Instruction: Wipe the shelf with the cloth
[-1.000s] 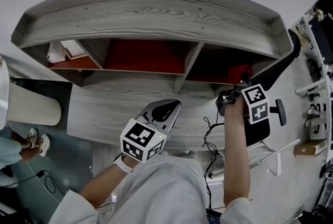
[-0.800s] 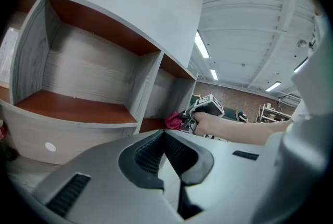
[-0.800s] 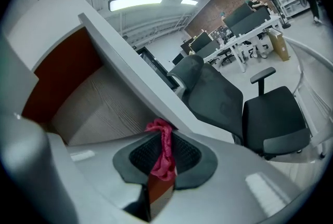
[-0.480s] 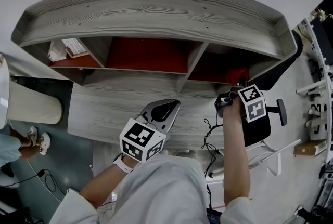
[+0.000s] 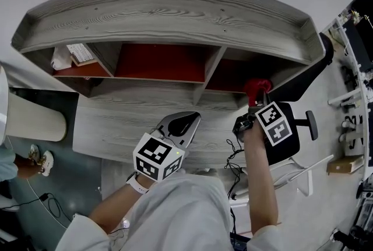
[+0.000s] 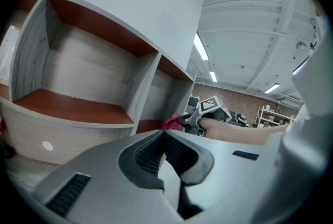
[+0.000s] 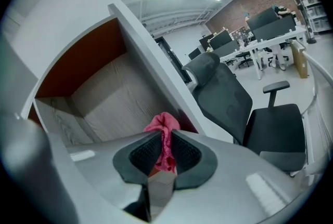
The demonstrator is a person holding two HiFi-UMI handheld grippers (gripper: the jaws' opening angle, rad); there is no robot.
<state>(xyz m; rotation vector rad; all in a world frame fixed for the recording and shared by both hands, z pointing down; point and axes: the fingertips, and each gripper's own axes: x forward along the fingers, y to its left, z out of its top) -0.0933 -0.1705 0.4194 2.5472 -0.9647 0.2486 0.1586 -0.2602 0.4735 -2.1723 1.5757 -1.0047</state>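
Right tongs: the right tongs (image 7: pixel 165 138) (image 5: pixel 254 103) are clamped on a crumpled red cloth (image 7: pixel 164 125) (image 5: pixel 256 88), which bunches between the ribbed pads and pokes out past the tips.
Left tongs: the left tongs (image 6: pixel 164 135) (image 5: pixel 189 120) have their pads pressed together at the tips with nothing between them; they point at the shelf from over the lower ledge, well apart from the cloth.
Cloth position: at the front edge of the right-hand compartment (image 5: pixel 236 74), low near its right wall; whether it touches the wood cannot be told.
Shelf: a long, curved, grey wood-grain shelf unit (image 5: pixel 169 17) (image 6: pixel 93 69) with three open compartments side by side, each with a red-brown floor.
Left compartment: white papers (image 5: pixel 73 56) lie inside it.
Worktop: a grey wood-grain worktop (image 5: pixel 111 124) runs below the compartments, under the left tongs.
Surroundings: a black office chair (image 7: pixel 229 98) (image 5: pixel 306 84) stands just beside the shelf's right end, beyond the right tongs.
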